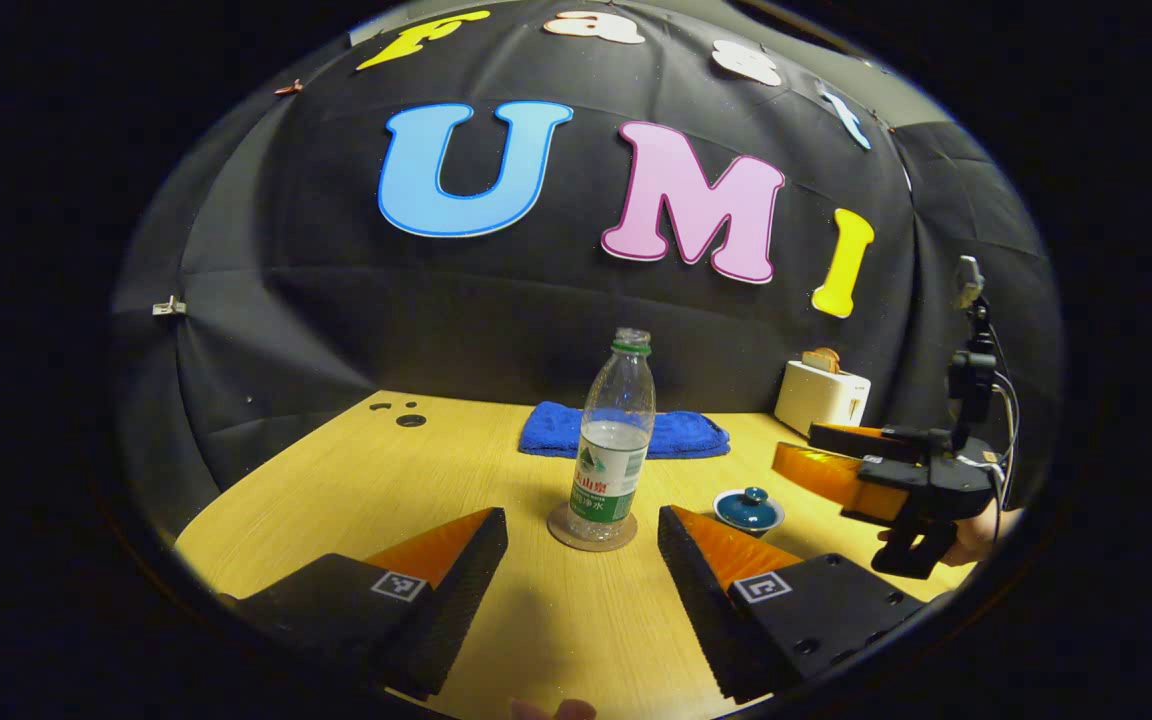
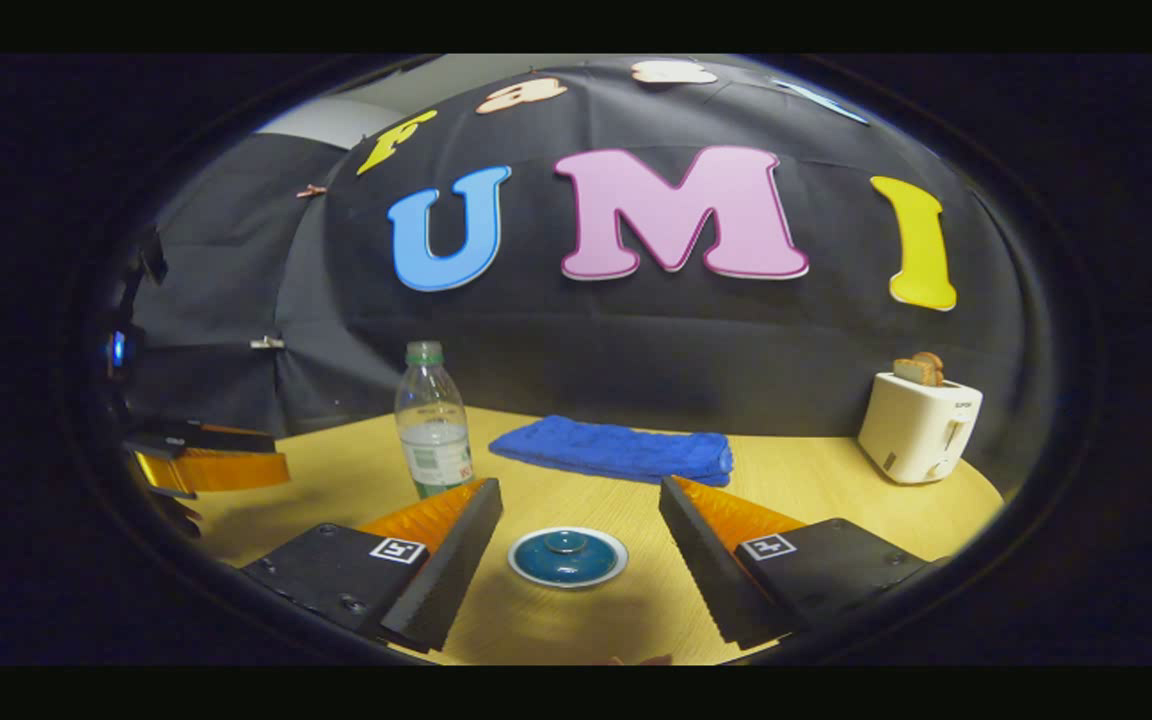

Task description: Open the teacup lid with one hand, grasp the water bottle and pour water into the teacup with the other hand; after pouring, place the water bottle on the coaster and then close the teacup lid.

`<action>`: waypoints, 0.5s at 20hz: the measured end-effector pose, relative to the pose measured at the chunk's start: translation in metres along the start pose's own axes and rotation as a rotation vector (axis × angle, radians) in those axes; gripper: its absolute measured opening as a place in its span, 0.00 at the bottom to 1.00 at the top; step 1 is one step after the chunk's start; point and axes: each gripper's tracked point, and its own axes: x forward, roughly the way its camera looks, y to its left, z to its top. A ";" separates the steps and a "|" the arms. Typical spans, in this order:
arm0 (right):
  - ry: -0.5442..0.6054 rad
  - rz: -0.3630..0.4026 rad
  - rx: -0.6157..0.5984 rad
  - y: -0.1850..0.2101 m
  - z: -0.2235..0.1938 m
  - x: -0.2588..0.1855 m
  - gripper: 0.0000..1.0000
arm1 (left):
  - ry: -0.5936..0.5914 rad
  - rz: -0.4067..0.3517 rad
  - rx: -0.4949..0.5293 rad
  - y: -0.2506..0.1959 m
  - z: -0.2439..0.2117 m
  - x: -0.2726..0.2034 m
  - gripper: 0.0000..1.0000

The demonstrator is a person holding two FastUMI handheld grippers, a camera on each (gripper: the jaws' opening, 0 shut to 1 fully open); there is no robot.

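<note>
While both grippers hang open and empty above the table, the task looks to be at its very start: lid seated on the teacup, bottle upright on its coaster. Right gripper has its fingers spread either side of the lid, which sits just ahead and between them; next move, by judgement, is a short advance and descent to pinch the knob. Left gripper is lined up on the bottle, dead ahead between its fingers, not touching. Bottle and cup stand near each other, so the two grippers will crowd. A blue towel lies beyond both; a toaster stands well off to the right gripper's right. Open tabletop lies to the left gripper's left.
</note>
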 end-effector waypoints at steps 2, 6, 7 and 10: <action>-0.012 -0.013 0.045 0.004 0.027 -0.019 0.97 | -0.012 0.017 -0.008 -0.001 0.019 -0.009 0.95; -0.024 -0.045 -0.007 0.005 0.079 -0.055 0.98 | -0.037 0.046 0.012 -0.003 0.065 -0.032 0.95; -0.032 -0.049 -0.019 0.004 0.097 -0.065 0.98 | -0.042 0.050 0.020 -0.006 0.077 -0.040 0.95; -0.071 -0.067 -0.052 0.004 0.155 -0.092 0.98 | -0.060 0.052 0.034 -0.012 0.118 -0.064 0.95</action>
